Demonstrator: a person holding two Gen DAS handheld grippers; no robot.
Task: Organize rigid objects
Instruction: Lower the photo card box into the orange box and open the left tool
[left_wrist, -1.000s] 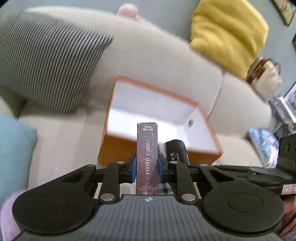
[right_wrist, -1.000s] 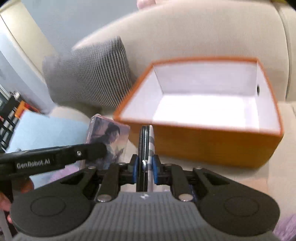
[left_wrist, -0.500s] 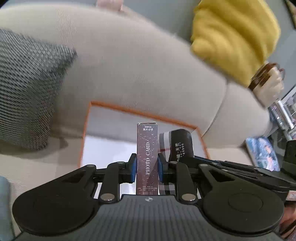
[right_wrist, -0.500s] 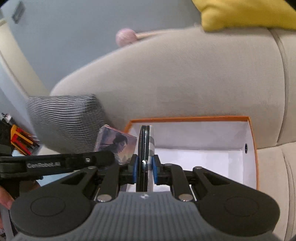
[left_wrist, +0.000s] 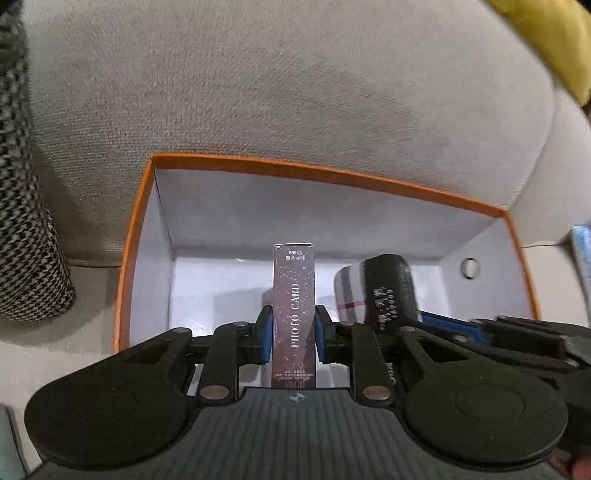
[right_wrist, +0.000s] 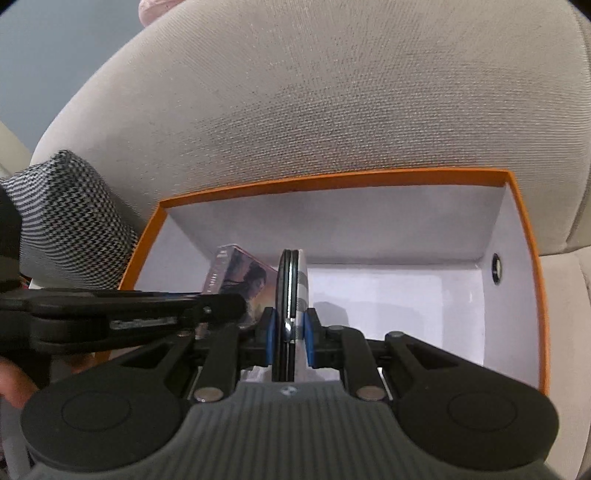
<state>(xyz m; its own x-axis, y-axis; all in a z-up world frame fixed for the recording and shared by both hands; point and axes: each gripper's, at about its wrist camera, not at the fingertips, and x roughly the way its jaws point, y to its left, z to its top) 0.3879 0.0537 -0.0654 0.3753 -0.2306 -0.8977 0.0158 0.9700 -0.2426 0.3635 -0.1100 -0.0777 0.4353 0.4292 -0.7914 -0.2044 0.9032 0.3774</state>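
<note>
My left gripper (left_wrist: 294, 334) is shut on a dark photo card box (left_wrist: 294, 295), held upright over the open orange box (left_wrist: 317, 171) with white inside. My right gripper (right_wrist: 290, 332) is shut on a thin black and white flat case (right_wrist: 291, 280), held edge-on over the same orange box (right_wrist: 332, 179). In the left wrist view the case (left_wrist: 384, 291) and the right gripper show at the right. In the right wrist view the photo card box (right_wrist: 243, 277) and the left gripper show at the left.
The orange box sits on a beige sofa seat against the backrest (left_wrist: 295, 92). A black and white patterned cushion (left_wrist: 22, 221) lies left of the box. A yellow cushion (left_wrist: 546, 37) is at the upper right. A small round hole (right_wrist: 496, 268) is in the box's right wall.
Both grippers have moved forward and down from in front of the orange box to over its open inside, each still holding its object.
</note>
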